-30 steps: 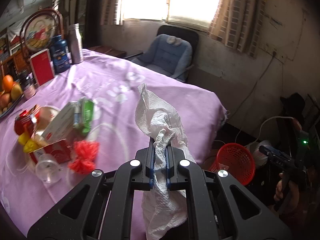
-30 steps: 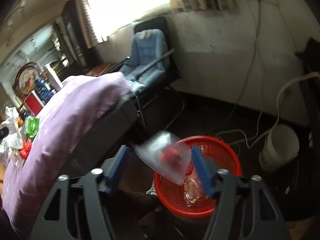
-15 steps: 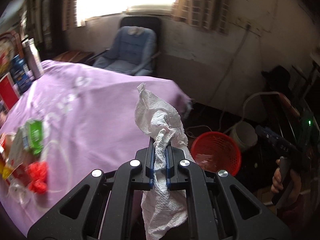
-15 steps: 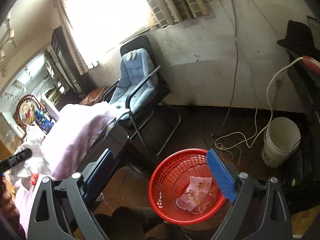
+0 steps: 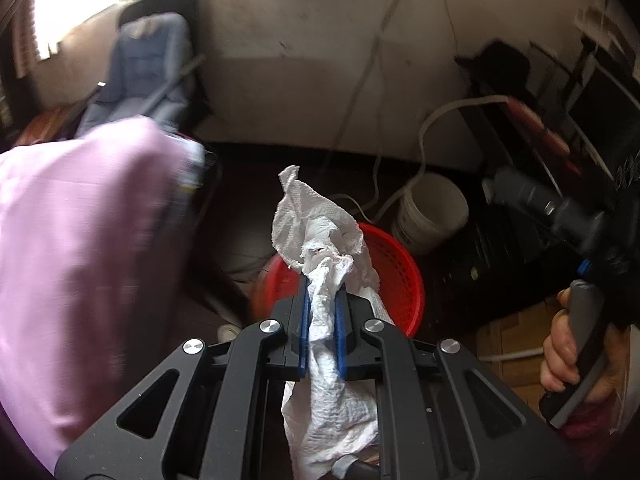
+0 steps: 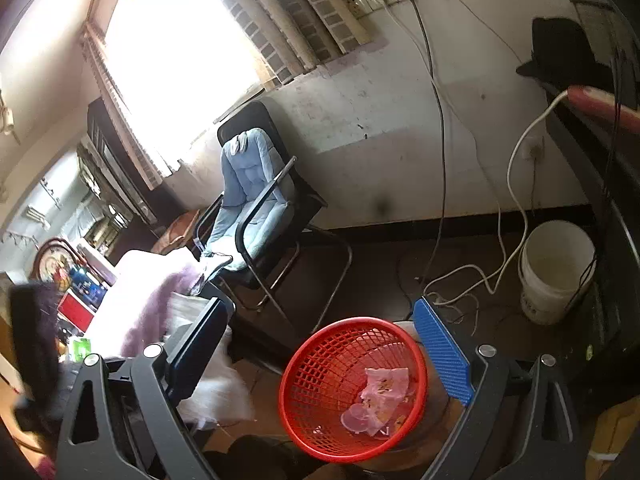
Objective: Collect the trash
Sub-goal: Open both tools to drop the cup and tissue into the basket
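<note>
Dark floor lies open between the hanging edge of the purple tablecloth (image 5: pixel 80 260), the blue-cushioned chair (image 6: pixel 248 200) by the wall and the white bucket (image 6: pixel 556 272), with loose cables trailing across it near the bucket. On that floor stands the red mesh basket (image 6: pixel 352 388), clear of the cloth's edge and near the bucket, with a crumpled pink wrapper (image 6: pixel 380 396) lying in it. The left gripper (image 5: pixel 323 300) tilts steeply down above the basket's rim, its blue pads clamped on a crumpled white paper towel (image 5: pixel 320 232) that sticks out ahead and hangs behind. The right gripper (image 6: pixel 320 344) angles down beside the basket; its jaws stand wide apart with nothing between them, having just been opening. The person's right hand (image 5: pixel 568 356) wraps its handle.
</note>
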{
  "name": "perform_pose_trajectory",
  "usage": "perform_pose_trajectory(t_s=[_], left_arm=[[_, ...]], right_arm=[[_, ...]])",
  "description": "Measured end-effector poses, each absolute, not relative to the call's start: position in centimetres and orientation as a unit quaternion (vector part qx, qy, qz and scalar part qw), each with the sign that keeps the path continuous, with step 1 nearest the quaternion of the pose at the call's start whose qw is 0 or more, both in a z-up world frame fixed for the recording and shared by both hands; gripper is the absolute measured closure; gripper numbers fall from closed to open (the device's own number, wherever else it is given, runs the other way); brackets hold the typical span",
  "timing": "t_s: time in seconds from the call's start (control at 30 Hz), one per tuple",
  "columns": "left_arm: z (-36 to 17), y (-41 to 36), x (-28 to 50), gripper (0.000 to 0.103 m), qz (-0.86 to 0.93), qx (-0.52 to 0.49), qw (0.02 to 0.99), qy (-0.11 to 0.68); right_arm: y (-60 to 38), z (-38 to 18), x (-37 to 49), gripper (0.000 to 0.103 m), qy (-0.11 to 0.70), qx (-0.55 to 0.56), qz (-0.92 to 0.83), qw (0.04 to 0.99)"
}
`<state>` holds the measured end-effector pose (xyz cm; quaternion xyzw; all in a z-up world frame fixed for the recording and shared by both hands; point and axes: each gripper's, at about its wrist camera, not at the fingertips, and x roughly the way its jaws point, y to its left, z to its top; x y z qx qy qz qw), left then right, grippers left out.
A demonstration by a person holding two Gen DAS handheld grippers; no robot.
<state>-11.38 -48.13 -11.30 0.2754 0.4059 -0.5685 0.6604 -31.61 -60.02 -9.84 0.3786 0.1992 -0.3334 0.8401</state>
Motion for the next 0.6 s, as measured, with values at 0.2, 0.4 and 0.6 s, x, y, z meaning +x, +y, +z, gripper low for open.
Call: perform_pose_trajectory(t_s=[0.2, 0.4, 0.6], left_arm=[[-14.5, -51.0, -13.6, 0.054, -0.568, 0.3, 0.642, 0.419], [-12.9, -50.4, -14.0, 0.028, -0.56, 0.298, 0.669, 0.387], [-11.0, -48.6, -12.7, 0.027, -0.549, 0.279, 0.69, 0.382]], right_arm=[[-60.5, -10.4, -32.3, 0.01, 0.191, 0.396, -0.33, 0.836], [-60.4, -10.1, -32.7, 0.01, 0.18, 0.399, -0.326, 0.838], [-59.5, -9.2, -32.3, 0.01, 0.176, 0.389, -0.318, 0.846]])
